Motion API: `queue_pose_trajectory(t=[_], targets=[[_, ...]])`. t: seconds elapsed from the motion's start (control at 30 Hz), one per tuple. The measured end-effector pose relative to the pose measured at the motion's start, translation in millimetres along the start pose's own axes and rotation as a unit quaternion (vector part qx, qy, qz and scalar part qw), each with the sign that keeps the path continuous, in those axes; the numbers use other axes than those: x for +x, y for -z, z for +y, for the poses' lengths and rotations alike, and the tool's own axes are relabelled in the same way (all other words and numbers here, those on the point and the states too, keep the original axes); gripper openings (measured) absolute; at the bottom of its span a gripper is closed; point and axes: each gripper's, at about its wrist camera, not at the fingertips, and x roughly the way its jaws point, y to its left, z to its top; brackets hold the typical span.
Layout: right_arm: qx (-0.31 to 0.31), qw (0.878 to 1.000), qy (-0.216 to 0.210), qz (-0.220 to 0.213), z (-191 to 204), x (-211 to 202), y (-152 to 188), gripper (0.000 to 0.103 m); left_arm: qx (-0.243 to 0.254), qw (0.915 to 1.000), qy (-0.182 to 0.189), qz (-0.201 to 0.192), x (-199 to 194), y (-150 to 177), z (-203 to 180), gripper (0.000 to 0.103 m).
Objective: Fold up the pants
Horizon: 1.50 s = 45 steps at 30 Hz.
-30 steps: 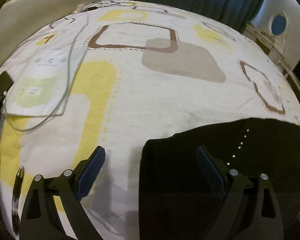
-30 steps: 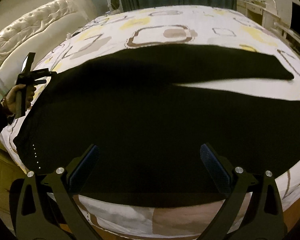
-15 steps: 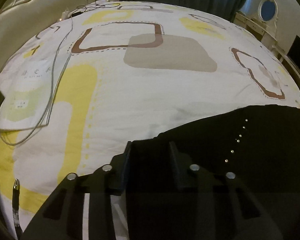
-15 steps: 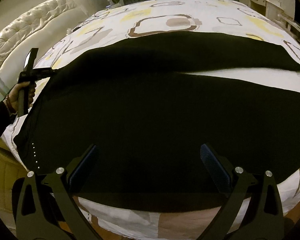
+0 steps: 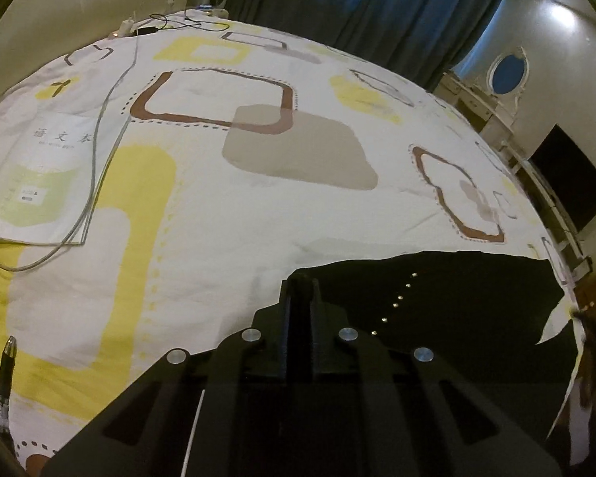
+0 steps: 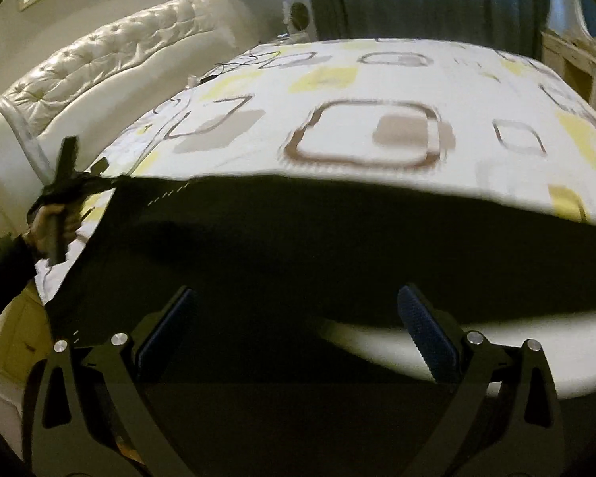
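The left gripper (image 5: 300,282) was clenched on the black pants (image 5: 457,290) corner; the right gripper (image 6: 298,330) stood released above them

The black pants (image 6: 298,246) lay spread across the bed, small silver studs dotting one corner lifted off it.

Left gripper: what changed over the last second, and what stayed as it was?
The left gripper went from wide open to shut on the corner of the black pants and lifted it slightly. The right gripper swung sideways, jaws open as before. Booklet, cable and pen did not move.
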Motion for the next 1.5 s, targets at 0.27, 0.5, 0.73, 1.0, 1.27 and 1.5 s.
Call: queue_pose_trajectory(t=[0.27,0.5,0.73,1.0,1.27,1.5], targets=[[-0.113,0.989,0.017,0.093,-45.0,91.9,-70.3,0.101,-0.002,0.9996,-0.024,0.017,13.5,3.3,1.9,0.007],[-0.133,0.978,-0.053,0.153,-52.5,135.9,-88.4,0.101,-0.001,0.9988,-0.035,0.035,27.0,5.7,11.4,0.007],[-0.149,0.961,-0.075,0.219,-52.5,167.5,-83.9,0.056,0.006,0.9979,-0.042,0.050,38.3,3.4,13.4,0.008],[-0.174,0.952,-0.055,0.246,-44.4,177.0,-84.7,0.073,-0.019,0.9974,-0.039,0.057,48.9,0.9,20.3,0.012],[-0.179,0.962,-0.012,0.204,-42.9,144.6,-83.1,0.018,0.006,0.9979,-0.047,0.045,40.6,-1.5,8.9,0.007],[-0.184,0.975,0.045,0.120,-26.1,93.4,-79.3,0.014,-0.020,0.9998,0.001,0.004,5.8,-8.8,2.1,0.007]])
